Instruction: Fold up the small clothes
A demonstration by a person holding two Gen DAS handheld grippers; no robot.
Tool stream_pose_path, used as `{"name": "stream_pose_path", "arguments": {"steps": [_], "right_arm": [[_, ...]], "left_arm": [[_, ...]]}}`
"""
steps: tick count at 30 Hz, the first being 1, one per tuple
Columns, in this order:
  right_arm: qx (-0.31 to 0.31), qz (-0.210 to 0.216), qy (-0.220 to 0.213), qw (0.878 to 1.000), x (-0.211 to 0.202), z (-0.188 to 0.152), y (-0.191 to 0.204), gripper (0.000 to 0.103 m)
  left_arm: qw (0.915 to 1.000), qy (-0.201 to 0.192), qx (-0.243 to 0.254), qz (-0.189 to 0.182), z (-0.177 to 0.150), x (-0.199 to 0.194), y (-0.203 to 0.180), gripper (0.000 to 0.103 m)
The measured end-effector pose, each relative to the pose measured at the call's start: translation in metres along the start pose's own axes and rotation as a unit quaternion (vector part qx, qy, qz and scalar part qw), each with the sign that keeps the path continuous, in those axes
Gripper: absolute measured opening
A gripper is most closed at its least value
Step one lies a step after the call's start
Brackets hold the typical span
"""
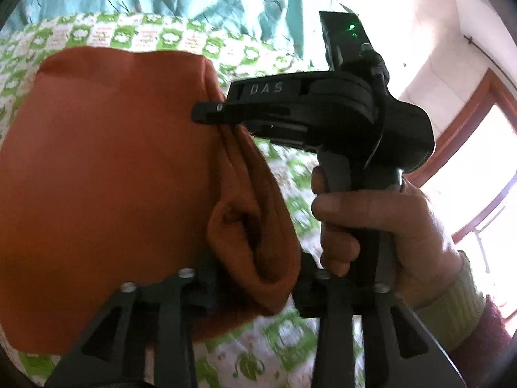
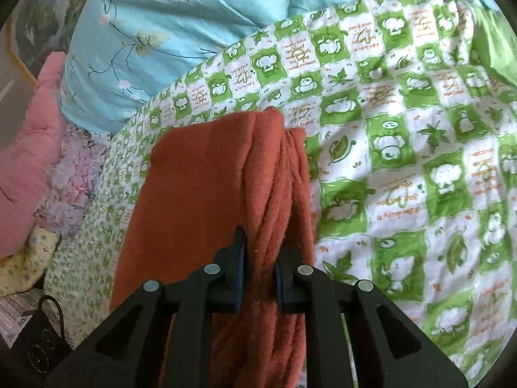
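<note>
**Folded Garment Held at One Edge, Fold Not Yet Set Down**

While both tools stand over the bed, the orange garment (image 2: 200, 177) lies on the green-and-white checked bedsheet (image 2: 404, 161), doubled over, with its bunched layers gathered along one side.

Right hand-held gripper (image 2: 258, 278): jaws narrowly apart, pads pressed on the bunched edge, which fills the gap between them. Judged as gripping the cloth.

Left hand-held gripper (image 1: 255, 287): jaws stand clearly apart. A rolled lip of the garment sits between the fingers, yet the pads do not appear to pinch it. Judged as open, cloth loose between them. In the left wrist view the other tool, held by a person's hand (image 1: 371, 226), clamps the same edge further along.

Handling: the fabric looks soft, fleecy and light, limp rather than stiff. It should drape and slump when lifted, and stacked layers may slide apart. Best hold is likely on the thick gathered edge, taking all layers at once, near the corners.

Containers: none seen. A blue floral quilt (image 2: 181, 32) lies beyond the sheet; pink bedding (image 2: 29, 148) at the side.
</note>
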State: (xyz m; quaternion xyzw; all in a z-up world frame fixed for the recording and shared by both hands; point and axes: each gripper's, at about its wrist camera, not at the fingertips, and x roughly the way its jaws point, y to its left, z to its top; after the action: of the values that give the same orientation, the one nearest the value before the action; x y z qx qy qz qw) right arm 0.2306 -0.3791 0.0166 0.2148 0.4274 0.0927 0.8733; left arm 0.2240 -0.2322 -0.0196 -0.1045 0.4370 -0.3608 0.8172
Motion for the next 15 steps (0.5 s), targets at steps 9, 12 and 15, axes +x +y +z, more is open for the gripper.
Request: {"name": "stream_pose_path", "arguments": {"steps": [9, 12, 15], "right_arm": [[-0.003, -0.025, -0.018, 1.0, -0.037, -0.025, 0.004, 0.07], [-0.003, -0.016, -0.004, 1.0, -0.04, -0.037, 0.006, 0.073], [0.006, -0.007, 0.004, 1.0, -0.039, -0.046, 0.004, 0.073]], "left_arm": [[0.9991, 0.009, -0.025, -0.034, -0.022, -0.058, 0.015, 0.067], [0.998, -0.003, -0.054, -0.034, -0.023, -0.084, 0.041, 0.072], [0.996, -0.018, -0.087, -0.009, -0.017, -0.103, 0.079, 0.072]]}}
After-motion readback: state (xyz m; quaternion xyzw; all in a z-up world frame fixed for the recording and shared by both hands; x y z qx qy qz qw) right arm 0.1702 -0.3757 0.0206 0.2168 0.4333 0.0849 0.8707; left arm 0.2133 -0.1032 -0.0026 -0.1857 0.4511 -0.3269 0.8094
